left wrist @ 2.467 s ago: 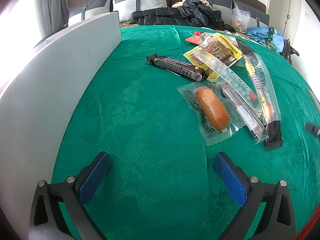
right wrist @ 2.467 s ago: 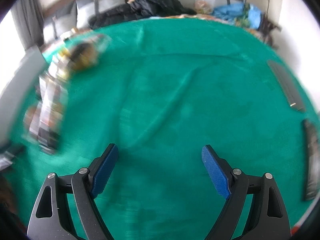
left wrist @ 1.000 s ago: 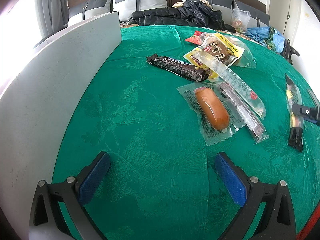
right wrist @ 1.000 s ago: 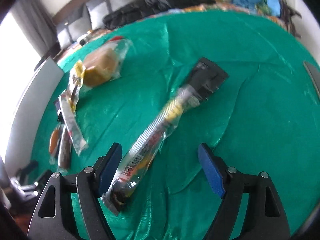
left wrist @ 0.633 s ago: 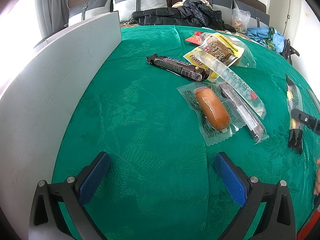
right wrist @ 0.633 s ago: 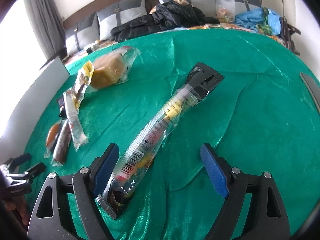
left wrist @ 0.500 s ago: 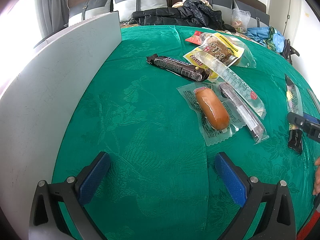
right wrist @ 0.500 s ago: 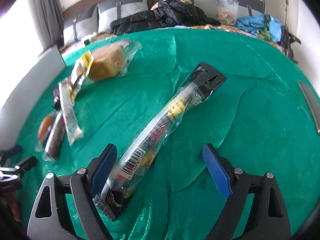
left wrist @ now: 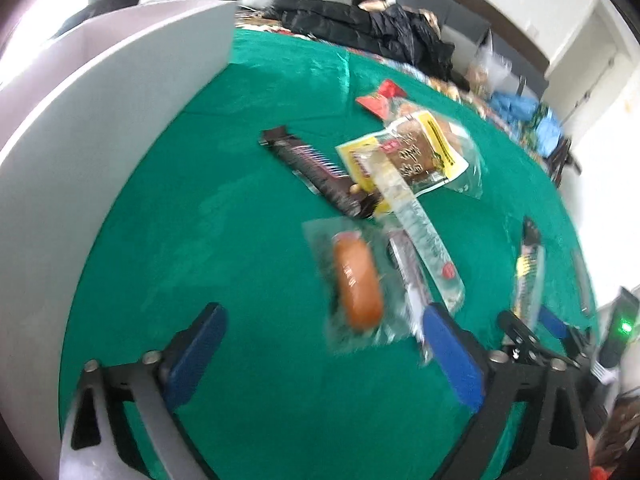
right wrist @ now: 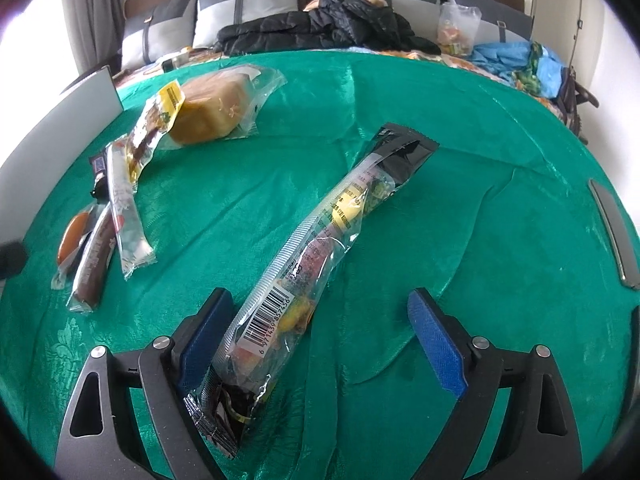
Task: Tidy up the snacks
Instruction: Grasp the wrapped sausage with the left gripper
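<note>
Candy in its long clear plastic sleeve with black ends (right wrist: 320,248) lies on the green cloth (right wrist: 460,168) between the blue pads of your right gripper (right wrist: 320,340), near end against the left pad (right wrist: 204,332), long axis running far and to the right. That gripper stands wide, pressing on nothing, so the right hand is much the nearer. Your left gripper (left wrist: 320,356) is closing on nothing, with the orange sausage in its clear pouch (left wrist: 356,280) just beyond its right pad.
</note>
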`<act>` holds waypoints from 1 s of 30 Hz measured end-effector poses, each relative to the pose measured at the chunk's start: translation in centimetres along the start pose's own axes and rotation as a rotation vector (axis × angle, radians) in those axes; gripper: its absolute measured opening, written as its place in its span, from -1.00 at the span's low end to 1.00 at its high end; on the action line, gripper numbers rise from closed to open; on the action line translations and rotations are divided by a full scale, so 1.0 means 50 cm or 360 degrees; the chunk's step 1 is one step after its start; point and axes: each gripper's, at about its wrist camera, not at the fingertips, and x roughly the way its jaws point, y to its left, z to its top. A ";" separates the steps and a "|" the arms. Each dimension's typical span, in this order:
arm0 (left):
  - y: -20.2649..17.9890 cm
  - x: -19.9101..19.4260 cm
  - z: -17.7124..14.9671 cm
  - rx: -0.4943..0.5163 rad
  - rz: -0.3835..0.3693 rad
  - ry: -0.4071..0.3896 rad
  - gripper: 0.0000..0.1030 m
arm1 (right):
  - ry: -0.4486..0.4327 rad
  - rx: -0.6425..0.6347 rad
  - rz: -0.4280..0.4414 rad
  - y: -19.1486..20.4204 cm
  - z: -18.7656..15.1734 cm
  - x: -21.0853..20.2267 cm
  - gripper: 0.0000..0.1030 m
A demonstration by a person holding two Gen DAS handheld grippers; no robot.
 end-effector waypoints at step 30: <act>-0.063 0.033 0.005 0.0399 0.0276 0.0032 0.51 | 0.0229 0.0089 0.0222 -0.017 0.038 0.000 0.75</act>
